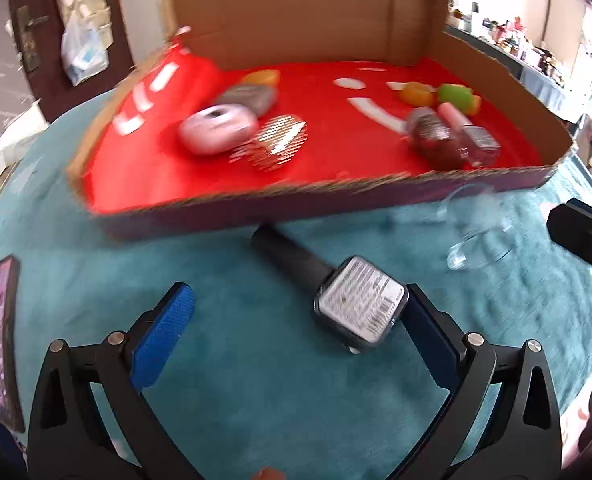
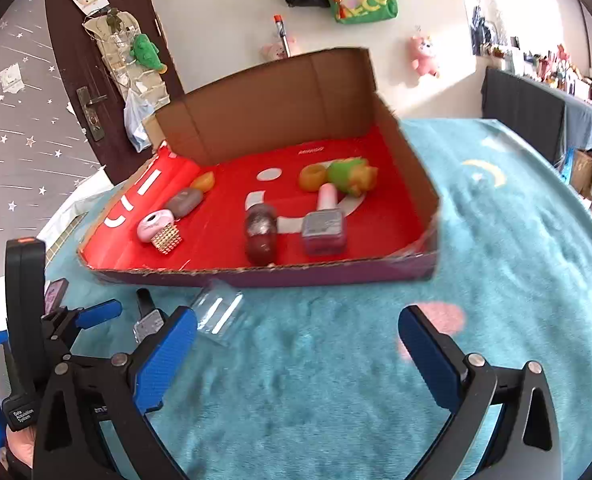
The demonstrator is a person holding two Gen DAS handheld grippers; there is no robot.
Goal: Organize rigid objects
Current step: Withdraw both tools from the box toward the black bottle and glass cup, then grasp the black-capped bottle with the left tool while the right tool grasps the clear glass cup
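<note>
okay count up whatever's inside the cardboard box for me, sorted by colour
Inside the red-lined cardboard box:
Pink: 2, round pink case, pink-capped polish bottle
Orange: 2, cup, small piece
Grey: 1, oval case
Gold: 1, studded block
Dark red: 1, glitter bottle
Green: 1, toy
Total: 8

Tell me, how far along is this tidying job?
Mostly done, it seems. Several items already lie in the cardboard box, among them two nail polish bottles and a pink round case. Nothing is gripped: the left gripper stands open around a black-capped bottle on the teal cloth. That bottle and a clear plastic piece remain outside. The right gripper is open, empty.
</note>
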